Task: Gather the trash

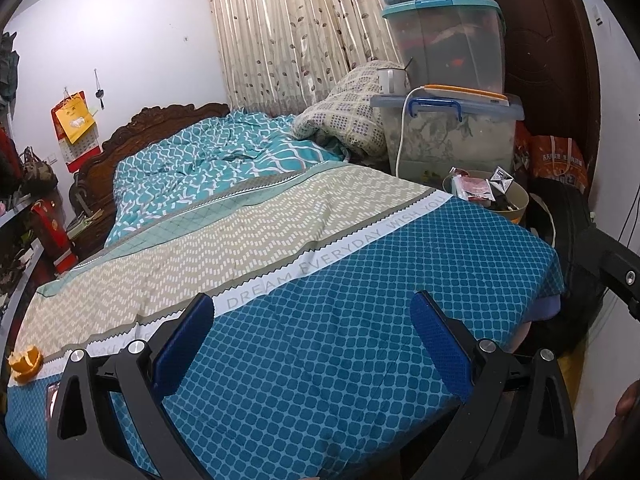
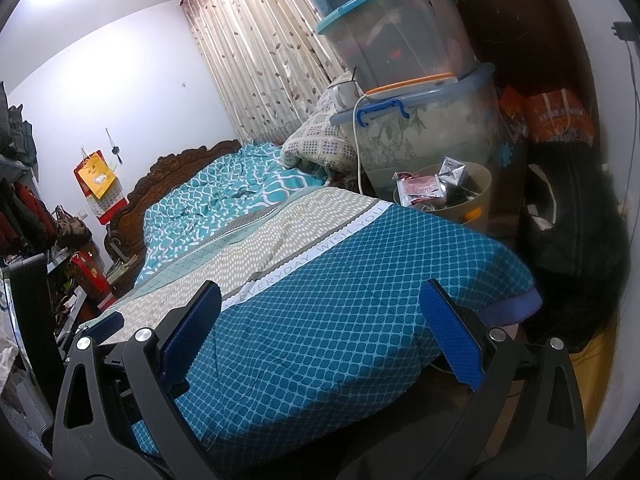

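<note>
A beige trash bin (image 1: pixel 516 200) stands beside the bed's far right edge, filled with wrappers and a crumpled carton; it also shows in the right wrist view (image 2: pixel 480 196). An orange peel (image 1: pixel 26 362) lies on the bedspread at the left edge of the left wrist view. My left gripper (image 1: pixel 312 320) is open and empty above the blue part of the bedspread (image 1: pixel 320 360). My right gripper (image 2: pixel 320 312) is open and empty above the same bedspread (image 2: pixel 340 300). Part of the right gripper's body (image 1: pixel 616 264) shows at the right of the left wrist view.
Stacked clear storage boxes (image 1: pixel 452 80) with a white mug (image 1: pixel 390 80) stand behind the bin. A folded quilt (image 1: pixel 344 120) lies on the bed. Dark bags (image 2: pixel 568 220) and orange bags (image 2: pixel 556 116) sit right of the bin. Cluttered shelves (image 2: pixel 24 220) line the left side.
</note>
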Available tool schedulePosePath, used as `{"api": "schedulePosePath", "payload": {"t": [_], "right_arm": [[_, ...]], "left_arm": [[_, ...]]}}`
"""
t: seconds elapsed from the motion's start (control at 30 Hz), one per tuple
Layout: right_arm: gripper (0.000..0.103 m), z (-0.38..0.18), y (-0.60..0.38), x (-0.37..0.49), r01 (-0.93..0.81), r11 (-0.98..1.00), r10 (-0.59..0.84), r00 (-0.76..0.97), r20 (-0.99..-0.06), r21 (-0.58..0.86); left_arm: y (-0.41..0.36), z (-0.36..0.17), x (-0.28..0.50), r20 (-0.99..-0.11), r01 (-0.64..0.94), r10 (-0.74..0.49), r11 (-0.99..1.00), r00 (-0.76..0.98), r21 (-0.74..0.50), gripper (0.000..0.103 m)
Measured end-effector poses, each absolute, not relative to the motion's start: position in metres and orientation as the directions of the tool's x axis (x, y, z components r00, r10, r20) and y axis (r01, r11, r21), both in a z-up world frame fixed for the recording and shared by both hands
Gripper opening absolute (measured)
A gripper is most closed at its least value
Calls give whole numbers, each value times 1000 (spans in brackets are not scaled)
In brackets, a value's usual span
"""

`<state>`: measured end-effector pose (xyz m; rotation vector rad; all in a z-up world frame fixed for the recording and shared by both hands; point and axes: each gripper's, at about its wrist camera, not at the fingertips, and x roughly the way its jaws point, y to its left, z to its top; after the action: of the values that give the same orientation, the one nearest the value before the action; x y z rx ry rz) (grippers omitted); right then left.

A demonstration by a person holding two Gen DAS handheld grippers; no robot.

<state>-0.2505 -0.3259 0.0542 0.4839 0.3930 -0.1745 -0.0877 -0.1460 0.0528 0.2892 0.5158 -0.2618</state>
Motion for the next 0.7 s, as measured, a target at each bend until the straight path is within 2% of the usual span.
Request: {"api": "schedulePosePath", "payload": {"t": [0.7], "right_arm": [[98, 58, -320, -253, 248, 876, -75, 917, -392, 413]], "left_arm": [[-146, 52, -91, -508, 303, -160, 929, 847, 212, 94]]}}
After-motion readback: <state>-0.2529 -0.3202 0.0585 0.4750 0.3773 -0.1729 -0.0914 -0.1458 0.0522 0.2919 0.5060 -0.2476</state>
